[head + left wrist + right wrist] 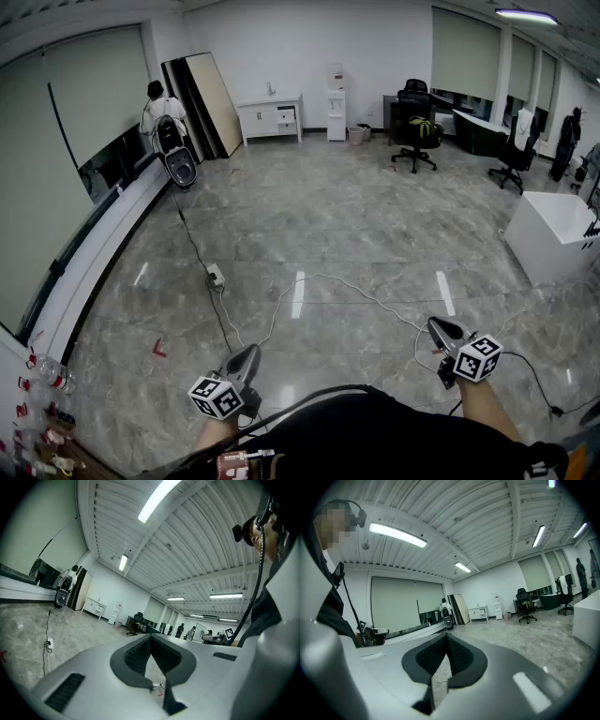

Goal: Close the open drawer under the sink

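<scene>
**Item:** open drawer (287, 114) in the white sink cabinet (262, 120) at the far wall, well apart from both claws.
**Left claw** (249, 352)**:** grey, jaws together, empty.
**Right claw** (438, 328)**:** grey, tips met on nothing.
**Hazards:** thin black cable (195, 246), white power strip (215, 277) and looping white cable (349, 287) cross the grey marble floor (375, 216) between; likely foot snag on approach. Narrow closed tips could skid off the drawer front.

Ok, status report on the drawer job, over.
Left gripper and right gripper shut, empty, held low. Sink cabinet far across the room, one drawer looks open. Cables and a power strip on the floor between.
</scene>
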A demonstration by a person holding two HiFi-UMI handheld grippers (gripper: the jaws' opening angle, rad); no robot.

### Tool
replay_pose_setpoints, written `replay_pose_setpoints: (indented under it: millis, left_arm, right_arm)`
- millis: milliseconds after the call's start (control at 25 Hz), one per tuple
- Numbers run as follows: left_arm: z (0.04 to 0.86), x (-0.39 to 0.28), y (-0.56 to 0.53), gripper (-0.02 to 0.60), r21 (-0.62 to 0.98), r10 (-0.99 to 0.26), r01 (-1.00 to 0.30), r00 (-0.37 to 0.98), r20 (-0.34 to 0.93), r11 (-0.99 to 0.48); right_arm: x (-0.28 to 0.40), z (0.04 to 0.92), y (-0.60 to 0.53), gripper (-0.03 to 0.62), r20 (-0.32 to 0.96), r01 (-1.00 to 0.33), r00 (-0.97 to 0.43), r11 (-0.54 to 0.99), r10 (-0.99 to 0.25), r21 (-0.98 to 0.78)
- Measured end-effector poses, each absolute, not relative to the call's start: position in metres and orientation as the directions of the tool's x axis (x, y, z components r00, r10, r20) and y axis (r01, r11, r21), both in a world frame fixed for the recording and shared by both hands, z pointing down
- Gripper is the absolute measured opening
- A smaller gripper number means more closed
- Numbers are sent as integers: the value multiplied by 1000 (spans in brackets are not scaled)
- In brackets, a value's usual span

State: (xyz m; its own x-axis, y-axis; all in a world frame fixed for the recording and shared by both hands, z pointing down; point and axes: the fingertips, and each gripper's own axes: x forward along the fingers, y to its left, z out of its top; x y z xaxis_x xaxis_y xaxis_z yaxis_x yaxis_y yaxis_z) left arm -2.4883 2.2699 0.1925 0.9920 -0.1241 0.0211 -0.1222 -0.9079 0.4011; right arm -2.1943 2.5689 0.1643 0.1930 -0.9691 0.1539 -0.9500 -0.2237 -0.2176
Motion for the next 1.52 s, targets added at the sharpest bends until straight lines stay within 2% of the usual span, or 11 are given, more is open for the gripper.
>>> replay_pose_setpoints:
  millis: [1120, 1520]
  left_arm:
    - [200, -2485, 2268, 0, 426, -106, -96, 994, 0, -900]
    - [196, -2482, 2253, 0, 427, -85, -75, 996, -3, -901]
  right_arm:
    - [-2198, 159, 2563, -1, 165, -959, 184, -213, -969, -185]
    - [-2198, 35, 2546, 2, -73, -972, 232, -234, -970, 23]
